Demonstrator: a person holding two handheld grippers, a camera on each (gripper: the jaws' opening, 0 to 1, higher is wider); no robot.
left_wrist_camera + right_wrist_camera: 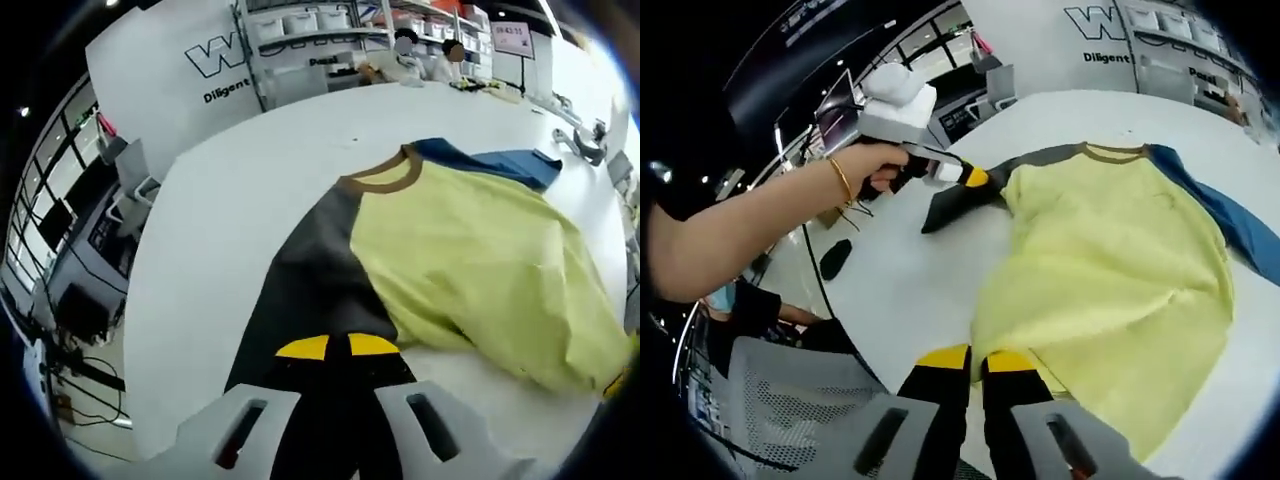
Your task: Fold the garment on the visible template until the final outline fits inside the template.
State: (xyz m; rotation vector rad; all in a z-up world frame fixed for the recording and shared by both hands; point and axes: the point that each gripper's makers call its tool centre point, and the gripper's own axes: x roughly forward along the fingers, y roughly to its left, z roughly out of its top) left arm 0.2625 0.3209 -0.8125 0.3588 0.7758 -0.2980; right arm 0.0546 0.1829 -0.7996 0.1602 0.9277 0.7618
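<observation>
On the white tabletop [240, 200] the yellow garment [470, 260] lay spread; left tongs [338, 350] pinched its grey sleeve [320, 270] at six o'clock, right tongs [978, 360] gripped its hem.

Colours on the white table [230, 210]

The cloth shirt [480, 260] is pale yellow, with 1 dark grey sleeve [310, 280], 1 blue sleeve [500, 165], a tan collar [385, 180]; gripper tips [338, 347] yellow.

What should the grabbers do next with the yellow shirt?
Probably carry the dark grey sleeve inward over the yellow body. The left gripper looks shut on the sleeve's end, and it lies stretched outward on the white table.
</observation>
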